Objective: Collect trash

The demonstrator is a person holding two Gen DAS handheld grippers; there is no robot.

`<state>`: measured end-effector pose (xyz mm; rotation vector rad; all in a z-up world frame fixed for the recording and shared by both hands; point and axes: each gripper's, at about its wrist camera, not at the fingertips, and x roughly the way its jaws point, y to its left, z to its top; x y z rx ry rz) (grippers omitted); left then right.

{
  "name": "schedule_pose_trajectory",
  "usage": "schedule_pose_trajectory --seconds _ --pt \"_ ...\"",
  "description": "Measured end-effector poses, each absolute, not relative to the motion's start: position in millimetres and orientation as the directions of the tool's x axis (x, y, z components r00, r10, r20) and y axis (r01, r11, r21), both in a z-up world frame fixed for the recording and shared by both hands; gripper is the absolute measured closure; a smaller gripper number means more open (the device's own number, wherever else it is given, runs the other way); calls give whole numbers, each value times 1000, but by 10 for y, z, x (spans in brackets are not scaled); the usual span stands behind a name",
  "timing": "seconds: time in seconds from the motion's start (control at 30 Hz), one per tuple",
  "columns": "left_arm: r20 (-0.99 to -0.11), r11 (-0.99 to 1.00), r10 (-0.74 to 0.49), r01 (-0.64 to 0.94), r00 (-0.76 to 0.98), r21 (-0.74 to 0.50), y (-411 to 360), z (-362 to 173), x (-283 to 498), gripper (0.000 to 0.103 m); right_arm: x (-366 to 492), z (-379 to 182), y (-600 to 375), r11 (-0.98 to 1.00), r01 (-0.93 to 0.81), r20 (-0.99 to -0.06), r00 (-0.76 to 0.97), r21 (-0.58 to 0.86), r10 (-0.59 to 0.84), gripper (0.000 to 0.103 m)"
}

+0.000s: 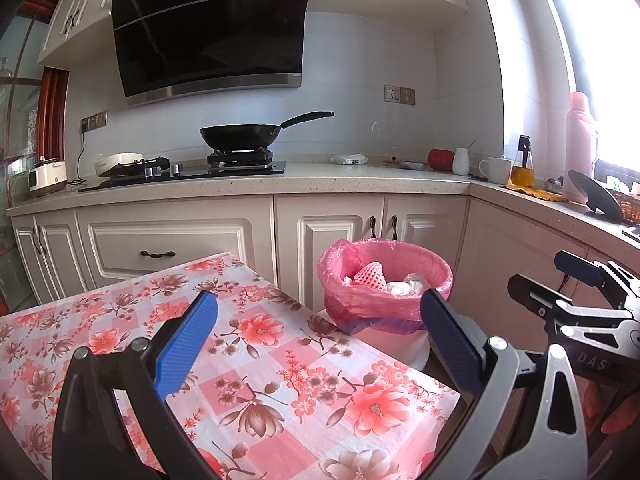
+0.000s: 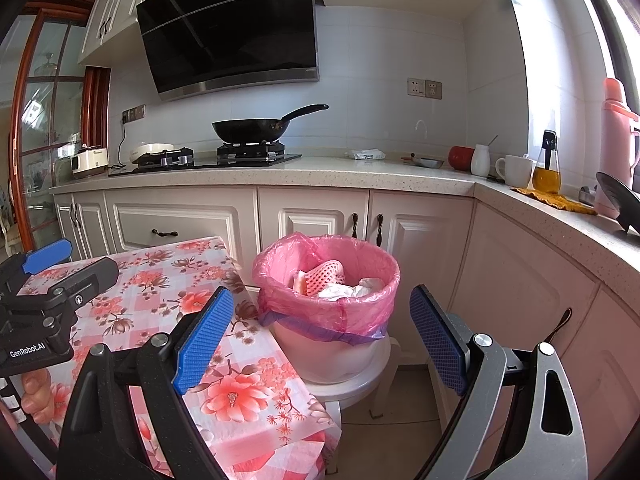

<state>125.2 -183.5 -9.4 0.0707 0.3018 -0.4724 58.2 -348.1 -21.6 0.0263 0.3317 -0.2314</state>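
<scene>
Kitchen, white cabinets below a speckled countertop (image 1: 320, 180) that runs across mid-frame and turns along the right wall under a bright window. Upper left of both views: black range hood (image 1: 208, 32) above a stove; a small white appliance (image 1: 46, 176) sits at the counter's far left, then a black wok (image 1: 240, 134) on the right burner, handle pointing right. Further right on the counter: white mug (image 1: 496, 169), oil bottle (image 1: 523, 162), pink thermos (image 1: 579, 148) at the window. Lower left of the frames: table under a pink floral tablecloth (image 1: 120, 320), nothing lying on the visible cloth. Left gripper (image 1: 318, 336) hovers above the table's right part, blue-padded fingers spread wide, nothing between them. In the right wrist view it shows again at the left edge over the cloth, held in the person's hand (image 2: 36, 396). Centre to right of centre: white trash bin (image 2: 326, 356) with a pink liner folded over its rim, standing on a white stool (image 2: 360, 390) just beside the table's right edge. Inside the bin: a pink foam net sleeve (image 2: 326, 274) and crumpled white paper (image 2: 348, 290), resting against each other. Right gripper (image 2: 322, 346) is held in front of the bin, fingers spread wide and empty; in the left wrist view its body sits at the right edge.
</scene>
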Motion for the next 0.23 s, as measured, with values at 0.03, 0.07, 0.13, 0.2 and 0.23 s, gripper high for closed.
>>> schedule_pose_trajectory --seconds 0.03,0.07,0.13,0.2,0.23 --pt "-299 888 -440 460 847 -3 -1837 -97 1250 5 578 -213 -3479 973 231 -324 920 -13 -222 18" --pt "-297 886 -442 463 846 -2 -1835 -93 1250 5 574 -210 -3475 973 231 -323 920 -13 -223 18" --pt "-292 882 -447 471 845 11 -1849 -93 1234 5 573 -210 -3474 973 229 -322 921 -11 -221 18" --pt "-287 882 -444 470 849 25 -1870 -91 1216 5 573 -214 -3464 973 229 -322 920 -14 -221 18" --pt "-287 881 -446 473 848 27 -1873 -93 1210 5 569 -212 -3469 973 229 -322 921 -11 -220 18"
